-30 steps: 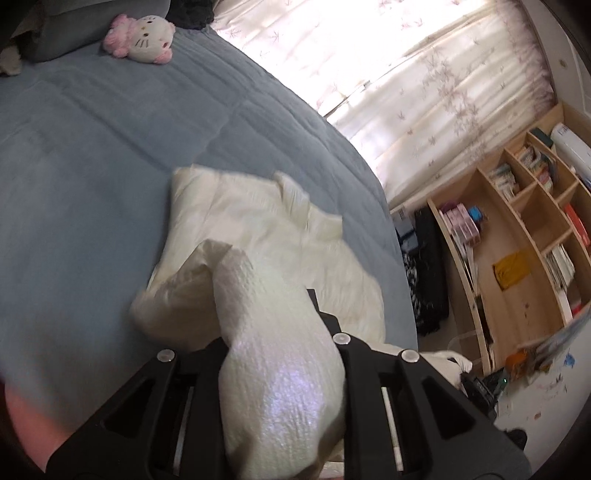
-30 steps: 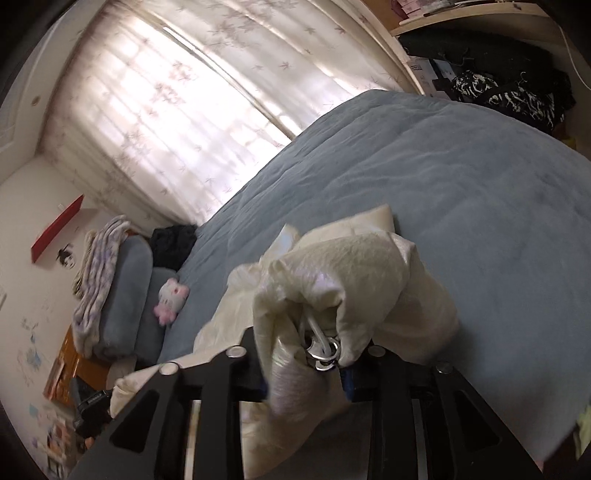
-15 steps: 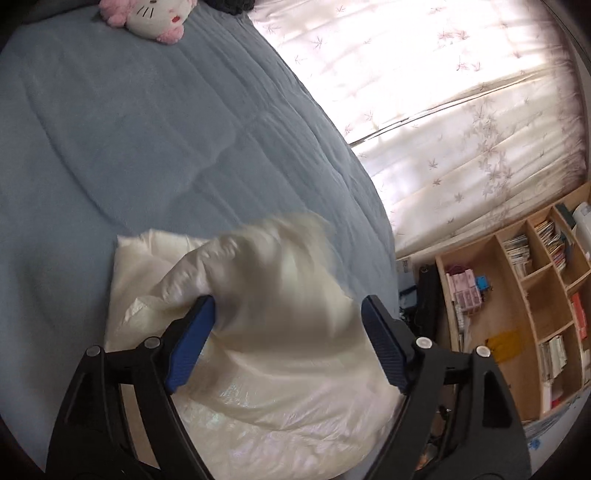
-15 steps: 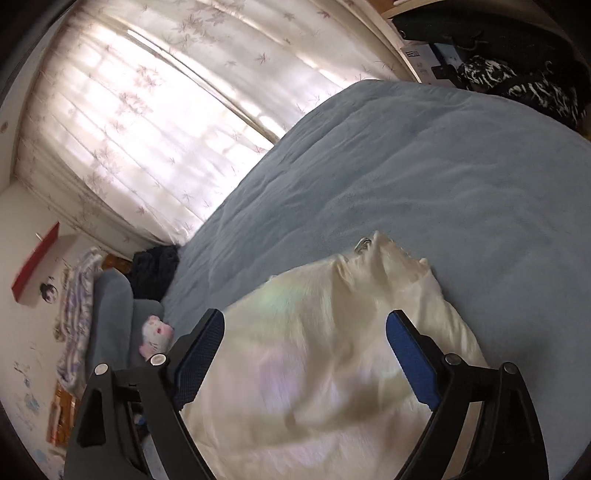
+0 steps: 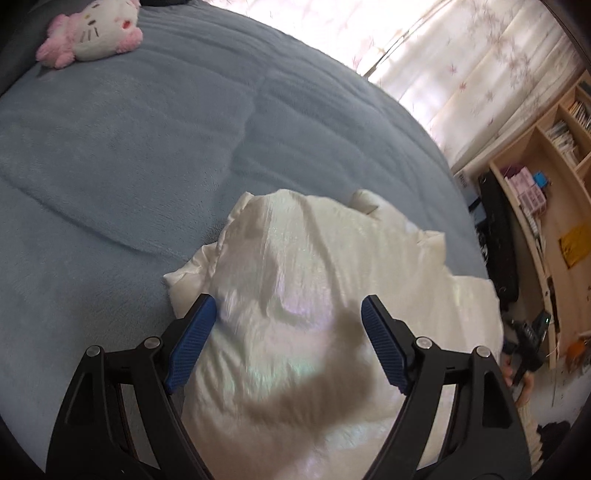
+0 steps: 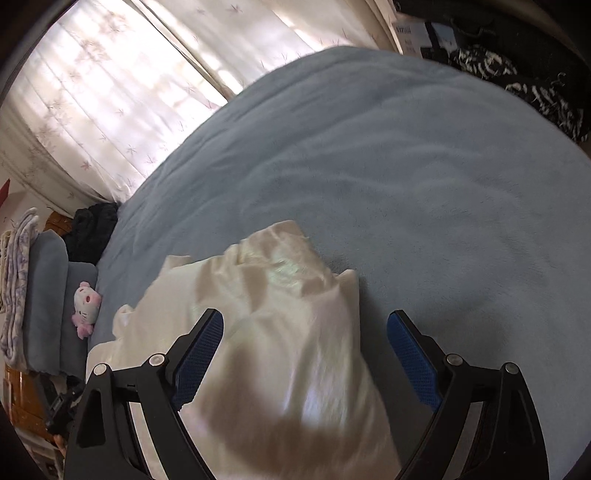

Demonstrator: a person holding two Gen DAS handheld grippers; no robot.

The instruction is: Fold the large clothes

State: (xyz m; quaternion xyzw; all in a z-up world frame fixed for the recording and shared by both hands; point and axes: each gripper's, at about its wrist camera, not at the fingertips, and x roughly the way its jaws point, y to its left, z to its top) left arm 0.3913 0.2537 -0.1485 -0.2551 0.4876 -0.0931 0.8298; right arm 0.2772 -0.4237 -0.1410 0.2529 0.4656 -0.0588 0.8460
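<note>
Release is the step in hand: the shiny cream-white quilted garment (image 5: 317, 295) lies in a loose, puffy heap on the blue-grey fleece bedspread (image 5: 129, 155), with a fold just laid over it.

On the left side, the left gripper (image 5: 288, 343) hangs over the near part of the heap with its blue-padded fingers (image 5: 192, 339) spread wide. Its jaws have just been opening, and cloth lies below and between them, but the pads do not press on it. Far off at the head of the bed sits a pink-and-white plush cat toy (image 5: 92, 31), well apart from the work.

On the right side, the right gripper (image 6: 306, 354) stands equally wide, its jaws also fresh from opening, with the garment's right edge under the gap and bare bedspread beside the outer finger. Nothing is clamped there either.

The fold looks uneven: corners stick out at the far edge, though motion blur on the near cloth makes its lie hard to judge. The next move probably calls for picking fresh hold points on an outer edge or a protruding corner, one per gripper, then pinching thin layers rather than the bulky middle, since slippery padded fabric is likely to slide and spring back.
</note>
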